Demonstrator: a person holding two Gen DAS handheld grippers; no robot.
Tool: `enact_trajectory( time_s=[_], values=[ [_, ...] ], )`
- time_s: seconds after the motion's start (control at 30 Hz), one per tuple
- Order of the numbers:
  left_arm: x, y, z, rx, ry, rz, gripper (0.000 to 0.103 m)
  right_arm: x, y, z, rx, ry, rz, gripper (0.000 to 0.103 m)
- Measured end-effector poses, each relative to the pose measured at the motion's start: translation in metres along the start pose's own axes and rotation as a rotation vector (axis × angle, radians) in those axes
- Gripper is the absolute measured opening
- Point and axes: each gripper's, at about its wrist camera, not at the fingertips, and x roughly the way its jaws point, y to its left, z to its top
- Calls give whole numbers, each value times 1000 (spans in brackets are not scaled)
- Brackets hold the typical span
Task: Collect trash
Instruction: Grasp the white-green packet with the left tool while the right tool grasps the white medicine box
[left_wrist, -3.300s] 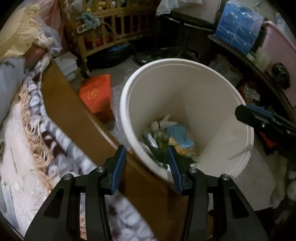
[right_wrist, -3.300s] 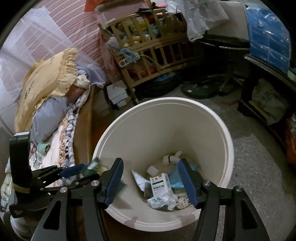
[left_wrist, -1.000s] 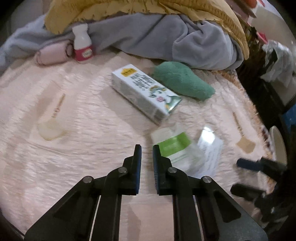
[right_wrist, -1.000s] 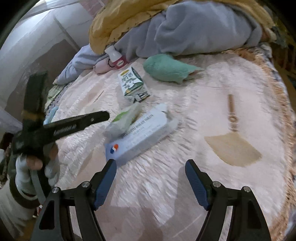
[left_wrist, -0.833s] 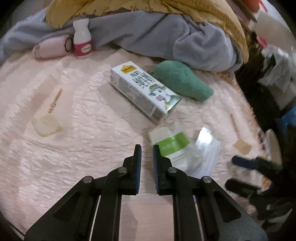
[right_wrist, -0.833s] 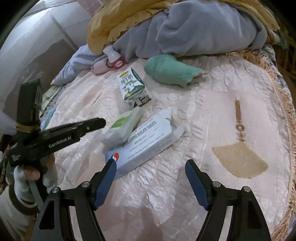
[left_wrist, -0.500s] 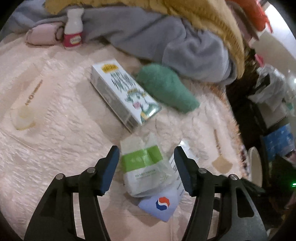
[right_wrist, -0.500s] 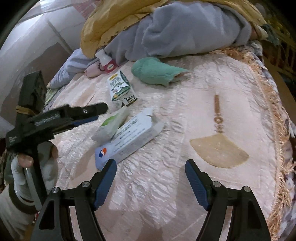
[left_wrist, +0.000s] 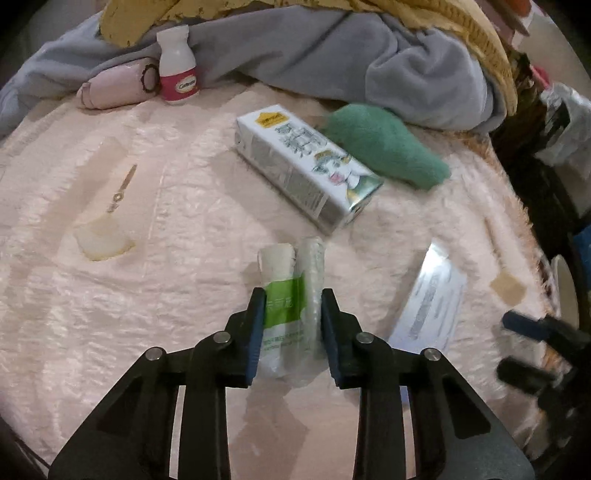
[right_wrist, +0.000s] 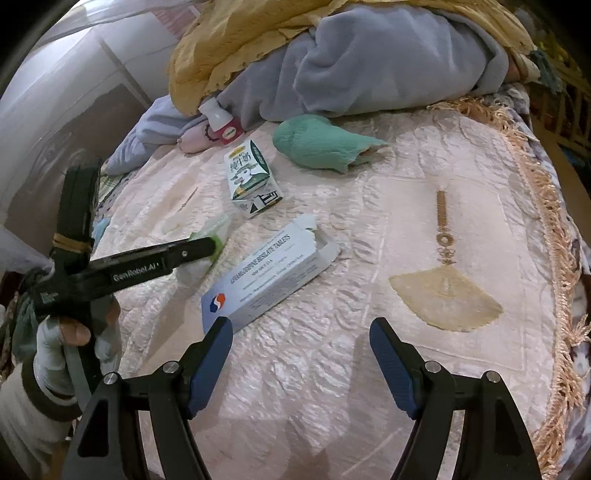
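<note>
My left gripper (left_wrist: 291, 306) is shut on a white plastic packet with a green band (left_wrist: 286, 280), squeezed between its pads on the pink bedspread; it shows too in the right wrist view (right_wrist: 207, 243). A milk carton (left_wrist: 306, 173) lies beyond it. A white tablet box (left_wrist: 428, 299) with a torn end lies to the right, also in the right wrist view (right_wrist: 269, 273). My right gripper (right_wrist: 301, 343) is open and empty, just short of the tablet box.
A white bottle with a red label (left_wrist: 177, 70), a pink pouch (left_wrist: 110, 85) and a green cloth (left_wrist: 384, 147) lie near grey and yellow bedding (left_wrist: 332, 48). The bed's fringed edge (right_wrist: 554, 221) runs on the right. A white bin rim (left_wrist: 565, 291) shows past it.
Both grippers moved from the white bin to the bed. My left gripper was shut empty, opened over the green-banded packet half a second ago, and has now closed on it.
</note>
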Motion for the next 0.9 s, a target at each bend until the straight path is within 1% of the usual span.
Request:
enact_trajectory(
  time_s=[0.07, 0.17, 0.23, 0.3, 0.37, 0.43, 0.53, 0.63, 0.7, 0.77, 0.8, 0.83, 0.87, 0.9],
  values=[
    [0, -5, -7, 22, 13, -22, 26, -1, 1, 0, 0, -3, 1, 74],
    [-5, -26, -23, 79, 23, -66, 26, -7, -3, -1, 9, -13, -14, 74],
    [-9, -43, -32, 115, 38, -125, 26, -12, -11, -1, 37, -25, -29, 74],
    [-16, -55, -41, 146, 43, -168, 26, -16, -17, 0, 70, -29, -40, 74],
    [-22, -60, -46, 158, 36, -181, 27, -18, -17, 1, 85, -30, -35, 74],
    [-29, -57, -51, 152, 22, -160, 26, -17, -12, 1, 75, -29, -38, 74],
    [-37, -49, -53, 144, -3, -96, 26, -8, 3, 4, 33, -13, -60, 74],
    [-42, -35, -57, 118, -11, -71, 27, 7, 18, 6, -15, 13, -89, 74],
    [-45, -29, -59, 112, -23, -47, 27, 19, 25, 8, -46, 32, -120, 74],
    [-46, -25, -60, 109, -31, -31, 27, 29, 31, 8, -77, 46, -134, 74],
    [-46, -24, -61, 105, -31, -26, 27, 32, 34, 8, -91, 49, -140, 69],
    [-46, -23, -61, 101, -31, -24, 27, 35, 37, 7, -111, 49, -155, 56],
    [-45, -24, -61, 98, -31, -21, 27, 38, 38, 6, -127, 48, -171, 50],
    [-44, -25, -62, 97, -31, -20, 26, 40, 39, 4, -148, 45, -190, 50]
  ],
)
